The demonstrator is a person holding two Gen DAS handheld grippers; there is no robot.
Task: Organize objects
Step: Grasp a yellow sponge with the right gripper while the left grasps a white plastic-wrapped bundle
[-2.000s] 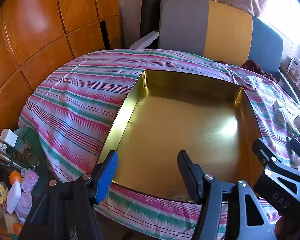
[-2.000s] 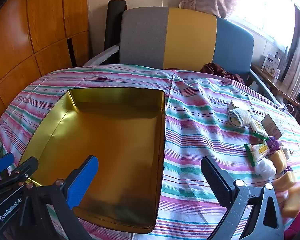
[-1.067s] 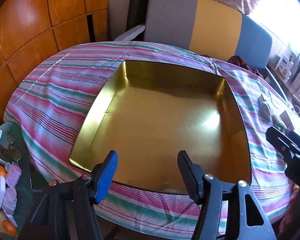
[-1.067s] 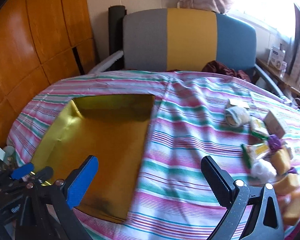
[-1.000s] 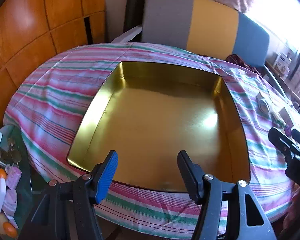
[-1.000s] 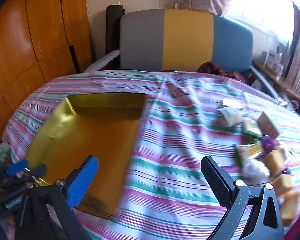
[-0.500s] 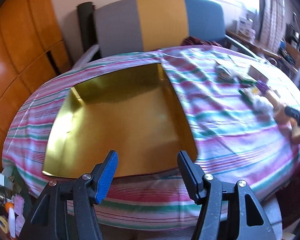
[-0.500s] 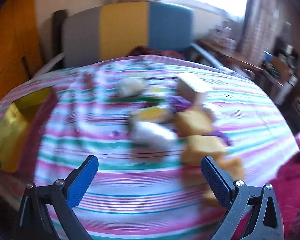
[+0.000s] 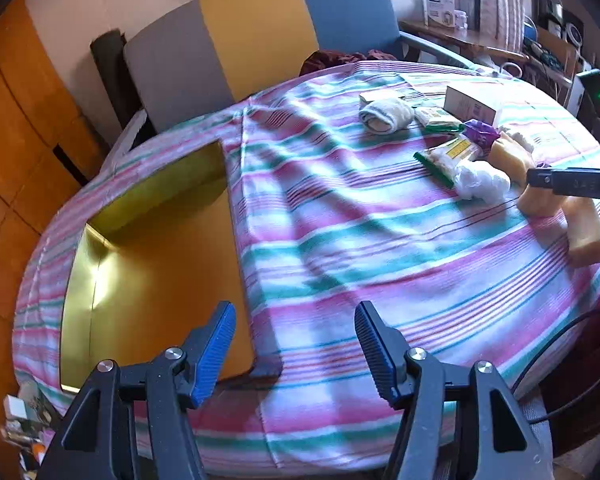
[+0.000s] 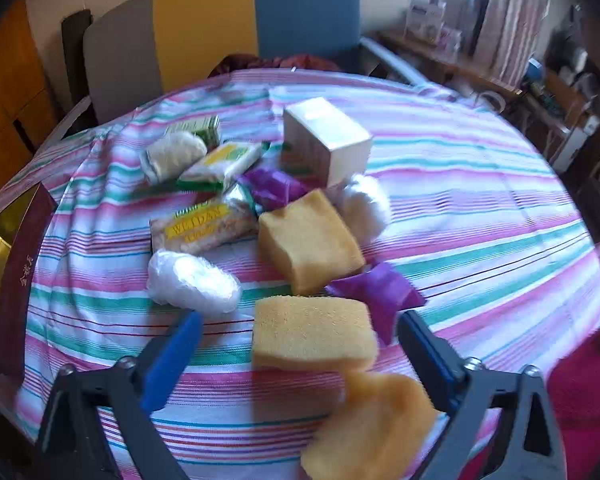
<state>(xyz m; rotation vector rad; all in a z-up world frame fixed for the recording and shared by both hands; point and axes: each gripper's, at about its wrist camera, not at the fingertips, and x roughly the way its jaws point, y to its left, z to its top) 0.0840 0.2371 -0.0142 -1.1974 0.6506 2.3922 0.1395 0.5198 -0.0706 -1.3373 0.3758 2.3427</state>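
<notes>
Right wrist view: my right gripper (image 10: pixel 296 356) is closing around a yellow sponge (image 10: pixel 312 334) on the striped tablecloth (image 10: pixel 480 208), pads not yet touching; snack packets (image 10: pixel 204 228) and a white box (image 10: pixel 326 136) lie beyond. My left gripper (image 9: pixel 294 350) hangs open, empty, beside the gold tray (image 9: pixel 156 264).

A chair (image 9: pixel 260 36) with grey, yellow and blue back panels stands behind the counter (image 9: pixel 380 280), wooden wall panels (image 9: pixel 16 120) at left, a bright curtained window (image 10: pixel 496 12) at right.
</notes>
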